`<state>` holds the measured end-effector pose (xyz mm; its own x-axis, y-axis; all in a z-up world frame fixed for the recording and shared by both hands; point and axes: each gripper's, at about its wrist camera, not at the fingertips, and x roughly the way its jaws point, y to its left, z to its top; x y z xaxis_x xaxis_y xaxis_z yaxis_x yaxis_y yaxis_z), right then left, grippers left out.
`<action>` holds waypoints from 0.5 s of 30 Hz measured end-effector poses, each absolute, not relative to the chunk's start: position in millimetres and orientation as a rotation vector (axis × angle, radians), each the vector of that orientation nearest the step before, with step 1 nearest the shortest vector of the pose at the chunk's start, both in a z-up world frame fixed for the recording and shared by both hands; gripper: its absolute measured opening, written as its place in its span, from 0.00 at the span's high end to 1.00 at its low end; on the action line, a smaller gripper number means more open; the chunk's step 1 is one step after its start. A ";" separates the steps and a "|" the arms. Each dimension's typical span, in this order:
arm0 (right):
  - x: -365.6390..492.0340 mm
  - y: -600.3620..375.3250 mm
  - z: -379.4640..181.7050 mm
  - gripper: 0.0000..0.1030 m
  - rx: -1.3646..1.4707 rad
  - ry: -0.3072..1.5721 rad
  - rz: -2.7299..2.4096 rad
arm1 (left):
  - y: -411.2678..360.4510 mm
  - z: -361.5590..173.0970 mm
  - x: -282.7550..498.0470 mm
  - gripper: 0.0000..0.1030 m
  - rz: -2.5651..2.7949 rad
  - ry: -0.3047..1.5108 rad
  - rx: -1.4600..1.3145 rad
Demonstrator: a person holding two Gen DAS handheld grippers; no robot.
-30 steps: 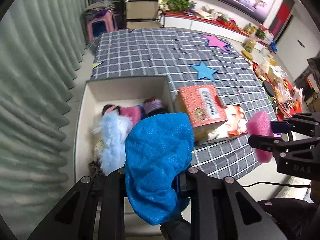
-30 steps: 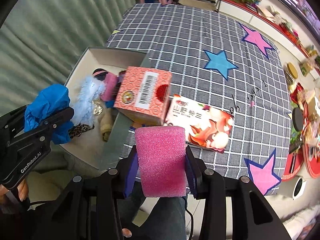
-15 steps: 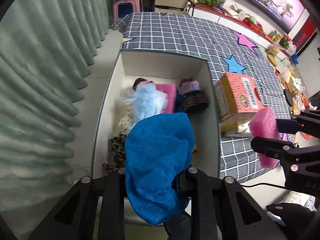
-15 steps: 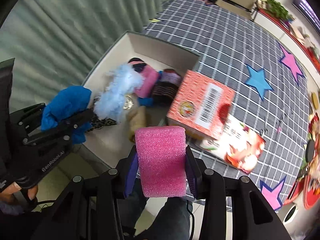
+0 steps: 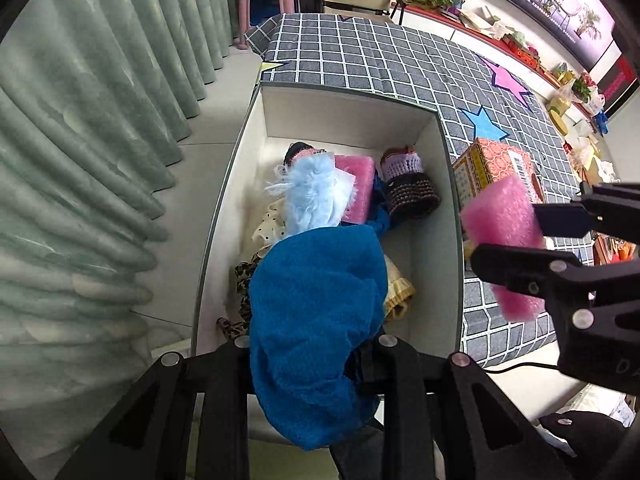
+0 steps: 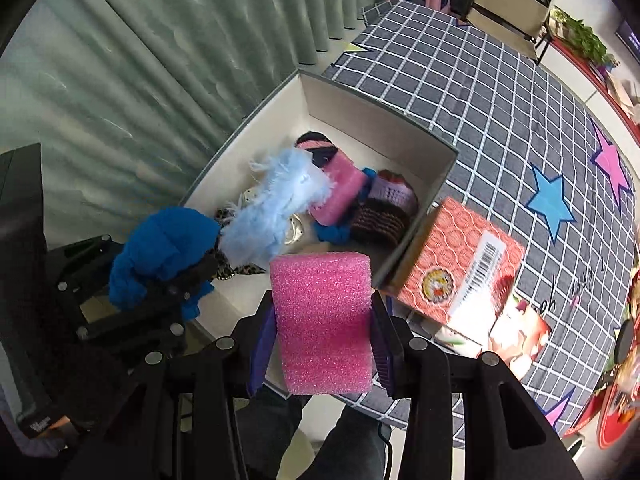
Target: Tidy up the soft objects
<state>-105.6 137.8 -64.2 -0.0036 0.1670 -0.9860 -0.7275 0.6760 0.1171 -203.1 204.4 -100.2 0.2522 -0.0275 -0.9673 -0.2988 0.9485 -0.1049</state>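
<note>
- Hanging over the near end of the open white box [image 5: 448, 184], the left gripper [image 5: 312, 352] is clenched on a bunched blue mesh cloth [image 5: 316, 316], which droops between its fingers.
- Right gripper [image 6: 324, 344] grasps a pink foam block [image 6: 324, 324], pads pressed to both sides; block sits above the box's near right wall.
- Inside the box: pale blue fluffy piece [image 5: 316, 196], second pink foam block [image 5: 358, 186] beside it, dark knitted item [image 5: 408, 188], leopard-print fabric [image 5: 240, 280] at the near left.
- Red patterned carton [image 6: 460, 268] stands just outside the box's right wall on the grey checked tablecloth [image 6: 500, 100].
</note>
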 end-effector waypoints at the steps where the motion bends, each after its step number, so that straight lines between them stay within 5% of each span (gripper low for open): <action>1: -105.2 139.6 -64.8 0.57 -0.509 1.410 0.758 | 204.5 -101.2 -202.6 0.73 0.187 1.312 -0.294; 5: -102.6 145.0 -69.6 0.55 -0.510 1.438 0.776 | 209.1 -103.1 -202.4 0.49 0.217 1.320 -0.317; 6: -101.1 145.0 -70.6 0.45 -0.502 1.454 0.776 | 210.1 -102.3 -202.6 0.37 0.222 1.316 -0.315; 7: -99.9 144.3 -70.7 0.15 -0.494 1.461 0.772 | 210.6 -100.3 -203.1 0.30 0.224 1.302 -0.308; 8: -98.4 143.0 -70.0 0.01 -0.478 1.463 0.774 | 210.3 -97.9 -203.4 0.15 0.222 1.293 -0.290; 15: -92.7 126.4 -46.0 0.00 -0.417 1.389 0.777 | 220.9 -81.6 -202.8 0.09 0.197 1.252 -0.376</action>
<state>-92.7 126.4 -46.0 -0.0059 0.2408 -0.9706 -0.7011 0.6910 0.1757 -202.8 220.9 -81.6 0.3069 -0.0589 -0.9499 -0.3472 0.9224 -0.1694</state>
